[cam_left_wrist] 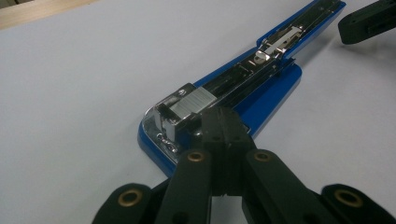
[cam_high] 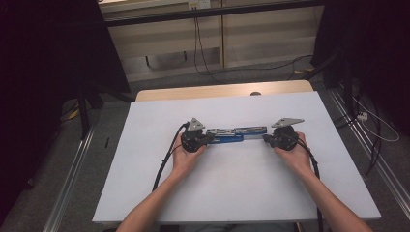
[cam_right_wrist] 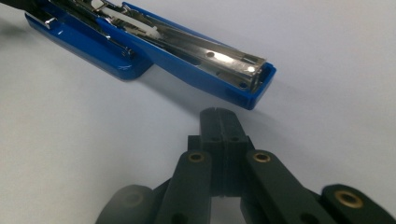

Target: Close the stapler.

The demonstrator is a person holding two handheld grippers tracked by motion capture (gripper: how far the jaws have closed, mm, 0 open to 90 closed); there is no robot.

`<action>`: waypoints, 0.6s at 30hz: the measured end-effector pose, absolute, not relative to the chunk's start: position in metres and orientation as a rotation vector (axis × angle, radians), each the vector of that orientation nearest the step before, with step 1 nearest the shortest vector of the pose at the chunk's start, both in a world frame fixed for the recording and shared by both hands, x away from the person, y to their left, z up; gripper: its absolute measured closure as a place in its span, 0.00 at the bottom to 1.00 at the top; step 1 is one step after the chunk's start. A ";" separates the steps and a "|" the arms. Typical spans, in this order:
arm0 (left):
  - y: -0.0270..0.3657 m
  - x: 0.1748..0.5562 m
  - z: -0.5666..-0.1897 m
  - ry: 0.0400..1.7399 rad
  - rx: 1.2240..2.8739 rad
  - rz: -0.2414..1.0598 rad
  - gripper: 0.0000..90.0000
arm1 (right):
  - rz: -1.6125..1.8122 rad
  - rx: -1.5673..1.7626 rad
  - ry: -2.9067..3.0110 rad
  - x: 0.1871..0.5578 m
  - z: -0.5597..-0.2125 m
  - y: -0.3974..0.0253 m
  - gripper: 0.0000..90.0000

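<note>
Blue stapler [cam_high: 235, 135] lay flat mid-table, swung fully open, metal magazine exposed, long axis left-right, between the grippers

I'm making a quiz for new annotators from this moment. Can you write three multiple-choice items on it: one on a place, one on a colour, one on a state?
1. Where does the stapler lie?
A. between the two tools, on the table
B. on the floor
C. at the table's near edge

2. What colour is the stapler's body?
A. red
B. blue
C. yellow

3. How is the stapler?
A. shut
B. swung open flat, metal magazine showing
C. standing on end

Answers:
1 A: in the high view it lies on the white table between the left tool and the right tool.
2 B: both gripper views show blue plastic.
3 B: the base and the open metal channel stretch out in line.
</note>
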State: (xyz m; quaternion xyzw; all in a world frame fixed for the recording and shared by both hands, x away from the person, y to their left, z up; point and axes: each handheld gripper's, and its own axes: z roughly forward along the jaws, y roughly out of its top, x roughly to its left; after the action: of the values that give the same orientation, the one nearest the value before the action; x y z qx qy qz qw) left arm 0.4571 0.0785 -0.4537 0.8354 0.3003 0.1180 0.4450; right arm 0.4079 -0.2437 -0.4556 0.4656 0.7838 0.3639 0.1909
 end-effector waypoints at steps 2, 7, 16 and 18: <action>0.079 0.457 -0.454 0.744 2.071 0.290 1.00 | 1.019 1.310 2.224 0.410 -0.457 -0.241 1.00; 0.078 0.457 -0.453 0.749 2.071 0.292 1.00 | 0.983 1.305 2.250 0.413 -0.457 -0.237 1.00; 0.079 0.458 -0.454 0.746 2.068 0.287 1.00 | 0.979 1.319 2.241 0.416 -0.457 -0.232 1.00; 0.079 0.458 -0.453 0.746 2.069 0.287 1.00 | 0.978 1.322 2.237 0.416 -0.457 -0.231 1.00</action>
State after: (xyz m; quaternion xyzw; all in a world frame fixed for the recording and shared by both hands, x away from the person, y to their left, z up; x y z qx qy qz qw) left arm 0.4579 0.0785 -0.4534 0.8351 0.3011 0.1160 0.4456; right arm 0.4156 -0.2313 -0.4566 0.4683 0.7923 0.3465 0.1814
